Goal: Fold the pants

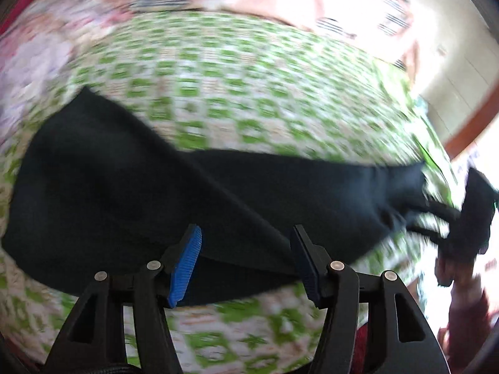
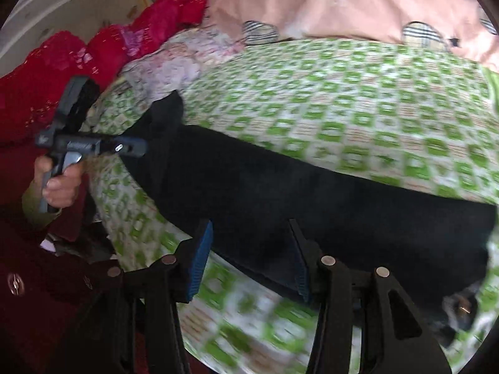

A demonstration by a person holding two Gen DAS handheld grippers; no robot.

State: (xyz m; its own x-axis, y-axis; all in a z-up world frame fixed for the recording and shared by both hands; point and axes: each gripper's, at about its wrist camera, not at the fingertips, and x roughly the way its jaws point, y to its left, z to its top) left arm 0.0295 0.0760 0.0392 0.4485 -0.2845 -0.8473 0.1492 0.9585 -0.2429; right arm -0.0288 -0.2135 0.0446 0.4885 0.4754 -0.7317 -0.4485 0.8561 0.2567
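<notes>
Black pants [image 1: 156, 205] lie stretched across a green-and-white checked bedspread [image 1: 237, 93]. My left gripper [image 1: 246, 233] is open, its blue-padded fingers spread above the near edge of the pants, holding nothing. In the right wrist view the pants [image 2: 312, 212] run from upper left to lower right. My right gripper [image 2: 252, 227] is open over their near edge, empty. The left gripper also shows in the right wrist view [image 2: 137, 148], held by a hand at the pants' left end. The right gripper shows blurred at the right edge of the left wrist view [image 1: 430, 218], next to the pants' right end.
A pink quilt [image 2: 358, 3] with striped patches lies at the head of the bed. Red floral bedding [image 2: 93, 50] is piled at the left. A pale floral cloth [image 1: 31, 71] lies beside the pants. The person's dark red sleeve [image 2: 37, 296] is at lower left.
</notes>
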